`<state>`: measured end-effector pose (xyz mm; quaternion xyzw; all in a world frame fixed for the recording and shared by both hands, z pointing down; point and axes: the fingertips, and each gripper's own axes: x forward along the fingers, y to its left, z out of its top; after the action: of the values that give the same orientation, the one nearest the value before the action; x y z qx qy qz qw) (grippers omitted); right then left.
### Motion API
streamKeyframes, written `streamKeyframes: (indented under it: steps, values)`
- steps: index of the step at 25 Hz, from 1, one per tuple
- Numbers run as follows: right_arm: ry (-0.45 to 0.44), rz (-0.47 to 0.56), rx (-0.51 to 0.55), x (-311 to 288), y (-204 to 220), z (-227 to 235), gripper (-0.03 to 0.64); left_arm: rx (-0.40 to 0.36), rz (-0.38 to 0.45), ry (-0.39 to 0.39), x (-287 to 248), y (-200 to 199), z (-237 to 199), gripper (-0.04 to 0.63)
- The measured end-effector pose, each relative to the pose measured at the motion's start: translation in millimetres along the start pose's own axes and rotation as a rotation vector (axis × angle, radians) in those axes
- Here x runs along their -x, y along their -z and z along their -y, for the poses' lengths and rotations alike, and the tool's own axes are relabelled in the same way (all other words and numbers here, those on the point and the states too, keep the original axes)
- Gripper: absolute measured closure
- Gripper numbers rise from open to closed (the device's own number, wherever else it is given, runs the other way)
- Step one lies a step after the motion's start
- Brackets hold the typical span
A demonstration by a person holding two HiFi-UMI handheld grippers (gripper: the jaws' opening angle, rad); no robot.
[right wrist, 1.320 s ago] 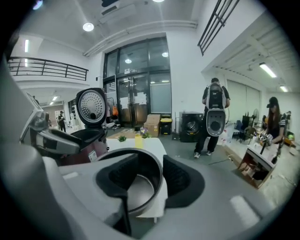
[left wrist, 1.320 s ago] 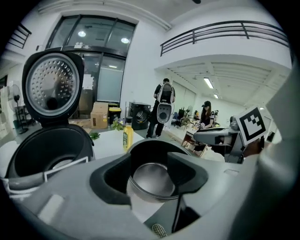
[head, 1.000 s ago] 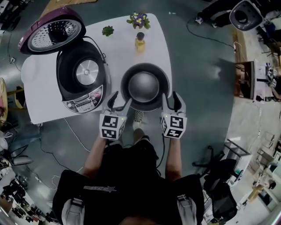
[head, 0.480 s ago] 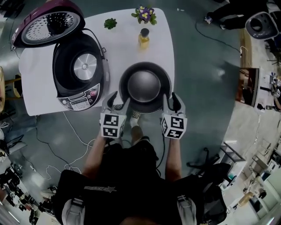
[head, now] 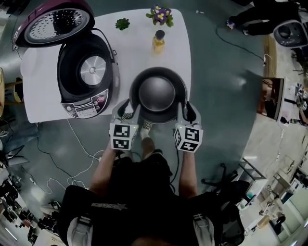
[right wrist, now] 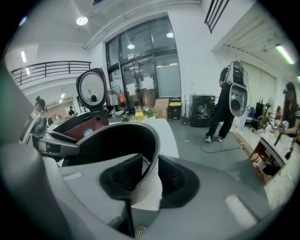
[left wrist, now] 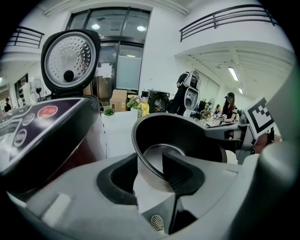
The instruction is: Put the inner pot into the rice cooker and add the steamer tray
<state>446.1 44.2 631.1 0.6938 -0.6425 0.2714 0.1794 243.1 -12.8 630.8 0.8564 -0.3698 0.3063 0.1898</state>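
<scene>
The dark inner pot point(head: 158, 93) stands upright on the white table point(head: 43, 86), near its front edge. My left gripper point(head: 129, 111) straddles the pot's near-left rim and my right gripper point(head: 185, 111) its near-right rim. Both pairs of jaws have just been closing with the rim between them. In the left gripper view, my left gripper point(left wrist: 150, 161) has one pad inside the pot point(left wrist: 187, 136) and one outside, pressing the wall. My right gripper point(right wrist: 149, 171) pinches the pot's wall point(right wrist: 108, 145) the same way. The rice cooker point(head: 89, 72) stands open to the left, lid point(head: 53, 24) raised.
A yellow bottle point(head: 158, 42), a pot of purple flowers point(head: 161, 14) and a small green plant point(head: 122, 23) stand at the table's far side. Cables point(head: 72, 163) trail on the floor at the left. People and machines stand in the room beyond.
Both grippers have come down a little onto the pot's rim, and their jaws have narrowed onto its wall. The pot and cooker have not moved on the table.
</scene>
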Motion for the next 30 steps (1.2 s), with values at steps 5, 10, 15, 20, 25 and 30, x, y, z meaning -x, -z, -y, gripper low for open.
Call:
streamKeyframes:
  steps: [5, 10, 15, 20, 25, 30]
  values:
    - [0.005, 0.013, -0.017, -1, -1, 0, 0.512, 0.024, 0.014, -0.013, 0, 0, -1, 0.431]
    - [0.011, 0.022, -0.030, -1, 0, 0, 0.515, 0.058, 0.025, -0.037, -1, 5, -3, 0.440]
    - [0.018, 0.030, -0.037, 0, -1, 1, 0.517, 0.087, 0.044, -0.039, 0, 0, -2, 0.446]
    - [0.028, 0.029, -0.052, -1, -2, 1, 0.522, 0.101, 0.048, -0.056, 0, -1, -4, 0.460]
    - [0.050, 0.058, -0.066, 5, -8, 5, 0.528, 0.059, 0.067, -0.079, 3, -7, -2, 0.460]
    - [0.055, 0.124, -0.061, 21, -33, 5, 0.529, 0.034, 0.126, -0.093, 18, -31, 0, 0.462]
